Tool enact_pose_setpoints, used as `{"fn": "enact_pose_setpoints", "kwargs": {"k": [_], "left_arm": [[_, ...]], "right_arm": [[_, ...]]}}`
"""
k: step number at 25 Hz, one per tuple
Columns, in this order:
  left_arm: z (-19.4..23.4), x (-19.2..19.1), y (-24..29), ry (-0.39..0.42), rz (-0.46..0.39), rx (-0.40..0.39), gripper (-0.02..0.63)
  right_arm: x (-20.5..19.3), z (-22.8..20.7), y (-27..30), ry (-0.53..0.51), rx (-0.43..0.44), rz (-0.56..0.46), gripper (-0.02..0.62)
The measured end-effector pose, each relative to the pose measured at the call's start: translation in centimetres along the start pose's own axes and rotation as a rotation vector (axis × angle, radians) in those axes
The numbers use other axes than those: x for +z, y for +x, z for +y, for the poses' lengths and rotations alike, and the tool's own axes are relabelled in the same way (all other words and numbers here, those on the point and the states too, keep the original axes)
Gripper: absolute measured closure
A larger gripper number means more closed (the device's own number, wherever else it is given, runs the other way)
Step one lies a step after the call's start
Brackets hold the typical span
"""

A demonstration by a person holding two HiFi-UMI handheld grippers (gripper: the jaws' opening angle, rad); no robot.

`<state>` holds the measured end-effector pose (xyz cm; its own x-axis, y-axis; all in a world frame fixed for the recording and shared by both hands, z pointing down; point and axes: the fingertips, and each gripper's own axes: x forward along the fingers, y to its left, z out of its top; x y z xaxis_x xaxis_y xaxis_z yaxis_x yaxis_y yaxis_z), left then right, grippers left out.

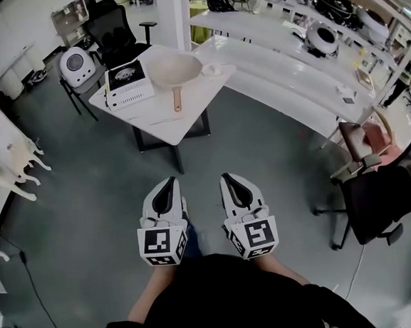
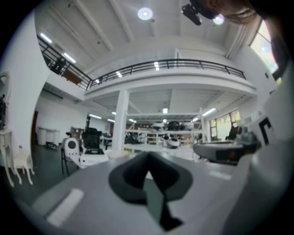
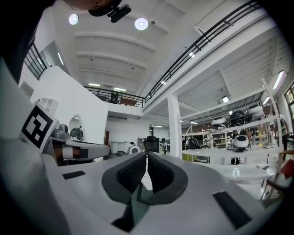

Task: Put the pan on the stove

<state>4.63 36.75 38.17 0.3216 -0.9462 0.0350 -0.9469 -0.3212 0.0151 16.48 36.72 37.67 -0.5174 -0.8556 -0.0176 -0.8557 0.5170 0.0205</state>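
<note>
A beige pan (image 1: 174, 71) with a wooden handle (image 1: 177, 99) lies on a white table (image 1: 166, 124) a few steps ahead of me. Just left of it on the same table sits the white stove (image 1: 128, 85) with its dark top. Both grippers hang low over the grey floor in front of the person's body, far short of the table. My left gripper (image 1: 167, 182) is shut with nothing in it, and so is my right gripper (image 1: 230, 178). In the left gripper view the shut jaws (image 2: 148, 155) point level toward the stove (image 2: 93, 159). In the right gripper view the ribbed pads (image 3: 136, 170) meet.
A black office chair (image 1: 116, 30) and a white round device (image 1: 77, 66) stand behind the table. Long white benches (image 1: 292, 88) run along the right. Another black chair (image 1: 383, 194) is at right, and white ornate furniture (image 1: 3, 177) at left. A cable (image 1: 42, 302) lies on the floor.
</note>
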Motion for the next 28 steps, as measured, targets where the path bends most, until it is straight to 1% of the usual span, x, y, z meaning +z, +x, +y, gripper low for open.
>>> {"fn": "enact_pose_setpoints", "kwargs": {"k": [3, 4, 6, 9, 13, 14, 15, 16, 18, 20, 23, 28], "left_arm": [[1.1, -1.1, 2.2, -0.007, 0.008, -0.032, 0.595], [1.5, -1.6, 3.2, -0.011, 0.020, -0.043, 0.566], [2.6, -2.4, 5.6, -0.030, 0.047, -0.053, 0.405], [4.9, -3.0, 9.4, -0.065, 0.059, -0.072, 0.402], [9.1, -2.7, 14.8, -0.086, 0.048, -0.110, 0.402], [10.3, -2.4, 16.3, -0.087, 0.048, -0.120, 0.402], [11.4, -2.2, 17.8, -0.085, 0.051, -0.130, 0.402], [12.5, -2.1, 19.3, -0.083, 0.057, -0.138, 0.403], [14.7, -2.4, 22.1, -0.092, 0.077, -0.148, 0.405], [16.6, -3.1, 24.6, -0.121, 0.096, -0.157, 0.405], [18.6, -3.6, 28.1, -0.146, 0.117, -0.183, 0.405], [21.5, -4.6, 33.0, -0.166, 0.146, -0.214, 0.413]], "right_arm": [[-1.1, -0.2, 2.3, 0.005, 0.011, 0.004, 0.572], [-1.5, -0.4, 3.3, 0.006, 0.019, 0.011, 0.572], [-2.1, -1.0, 5.7, 0.013, 0.036, 0.026, 0.572], [-3.0, -2.3, 9.9, 0.031, 0.038, 0.048, 0.571], [-3.6, -3.8, 16.3, 0.042, 0.023, 0.068, 0.563], [-3.5, -4.2, 18.1, 0.047, 0.020, 0.073, 0.540], [-3.6, -4.7, 19.8, 0.056, 0.016, 0.082, 0.499], [-3.8, -5.3, 21.5, 0.067, 0.010, 0.096, 0.474], [-4.3, -6.3, 24.6, 0.088, -0.004, 0.123, 0.474], [-4.9, -7.3, 27.2, 0.096, -0.016, 0.143, 0.474], [-5.4, -8.6, 30.7, 0.097, -0.029, 0.164, 0.471], [-6.7, -9.7, 35.8, 0.109, -0.020, 0.201, 0.469]]}}
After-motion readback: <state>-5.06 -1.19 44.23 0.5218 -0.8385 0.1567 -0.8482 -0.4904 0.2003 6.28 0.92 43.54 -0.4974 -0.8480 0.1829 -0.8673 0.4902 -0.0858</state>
